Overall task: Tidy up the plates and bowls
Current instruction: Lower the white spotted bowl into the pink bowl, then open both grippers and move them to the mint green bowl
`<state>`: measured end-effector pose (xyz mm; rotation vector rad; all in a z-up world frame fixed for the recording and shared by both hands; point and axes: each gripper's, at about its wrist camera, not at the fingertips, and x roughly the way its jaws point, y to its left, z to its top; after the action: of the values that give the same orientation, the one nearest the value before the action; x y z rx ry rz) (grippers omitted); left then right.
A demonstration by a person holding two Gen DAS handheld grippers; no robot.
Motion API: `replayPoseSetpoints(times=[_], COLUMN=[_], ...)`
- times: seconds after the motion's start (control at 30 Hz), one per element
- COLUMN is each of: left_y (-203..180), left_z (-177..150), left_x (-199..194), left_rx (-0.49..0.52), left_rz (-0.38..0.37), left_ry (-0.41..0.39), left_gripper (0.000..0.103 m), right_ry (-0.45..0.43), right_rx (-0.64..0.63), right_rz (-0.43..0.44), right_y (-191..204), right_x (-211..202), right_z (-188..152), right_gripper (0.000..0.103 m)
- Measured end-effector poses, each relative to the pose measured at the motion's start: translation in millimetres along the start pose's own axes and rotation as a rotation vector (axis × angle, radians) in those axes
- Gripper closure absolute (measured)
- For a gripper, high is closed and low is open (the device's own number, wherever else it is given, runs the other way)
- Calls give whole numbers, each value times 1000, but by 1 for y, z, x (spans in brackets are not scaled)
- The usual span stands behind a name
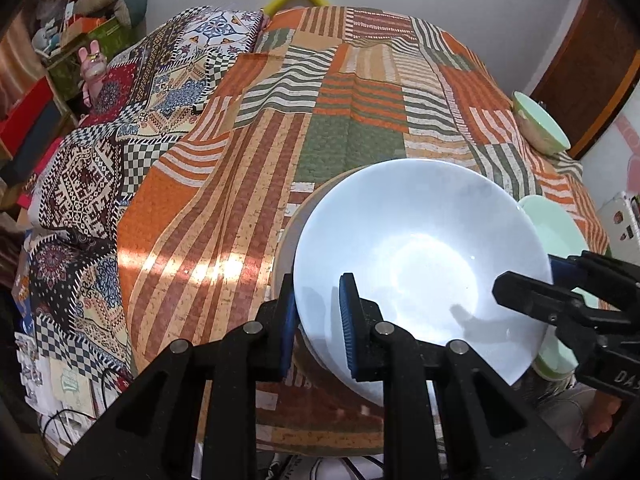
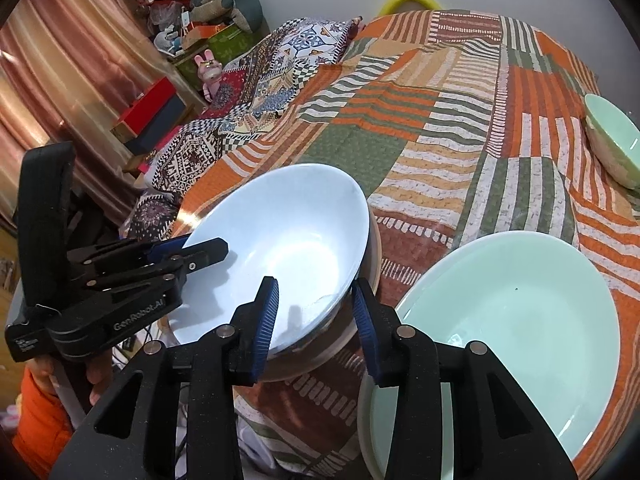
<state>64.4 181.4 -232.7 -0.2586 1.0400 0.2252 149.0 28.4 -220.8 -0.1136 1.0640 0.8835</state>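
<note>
Plates first: the round pale blue plate (image 1: 420,256) sits low in the frame on the striped bed cover (image 1: 248,184). Left gripper (image 1: 318,320) pinches its rim; right gripper (image 2: 316,320) straddles it loosely. Lift slowly, keeping it level.

Glossy smooth white bowl (image 1: 420,248) on matt woven patchwork cloth (image 1: 248,168).

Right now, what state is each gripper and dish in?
left gripper: shut on the white bowl's rim
right gripper: open, straddling the opposite rim
white bowl: empty, tilted over a second bowl
green plate: empty, lying flat
green bowl: empty, standing apart
</note>
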Motion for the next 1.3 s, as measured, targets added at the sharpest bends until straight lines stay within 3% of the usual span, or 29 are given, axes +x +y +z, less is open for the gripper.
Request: replayPoseSetpoints(times=[0.17, 0.3, 0.5, 0.63, 0.87, 1.1, 1.3], left_y=[-1, -4, -19, -26, -35, -73, -117], left_z=[3, 6, 6, 8, 26, 49, 77], left_x=[1, 0, -1, -14, -52, -92, -115], left_rx=[9, 23, 85, 121, 100, 113, 138], left_rz=[17, 48, 72, 129, 93, -5, -93], left_ry=[-5, -2, 19, -32, -129, -237, -306], left_gripper=[83, 82, 62, 53, 50, 46, 46], right_ry=[-48, -51, -48, -72, -149, -274, -408], right_rx=[-26, -35, -13, -1, 33, 90, 138], right_rz=[-34, -32, -33, -39, -70, -126, -183], right_y=[4, 2, -5, -13, -36, -68, -99], right_x=[-9, -12, -14, -25, -59, -110, -161], right_z=[-1, 0, -2, -2, 1, 7, 11], right_gripper=[46, 45, 45, 45, 45, 45, 38])
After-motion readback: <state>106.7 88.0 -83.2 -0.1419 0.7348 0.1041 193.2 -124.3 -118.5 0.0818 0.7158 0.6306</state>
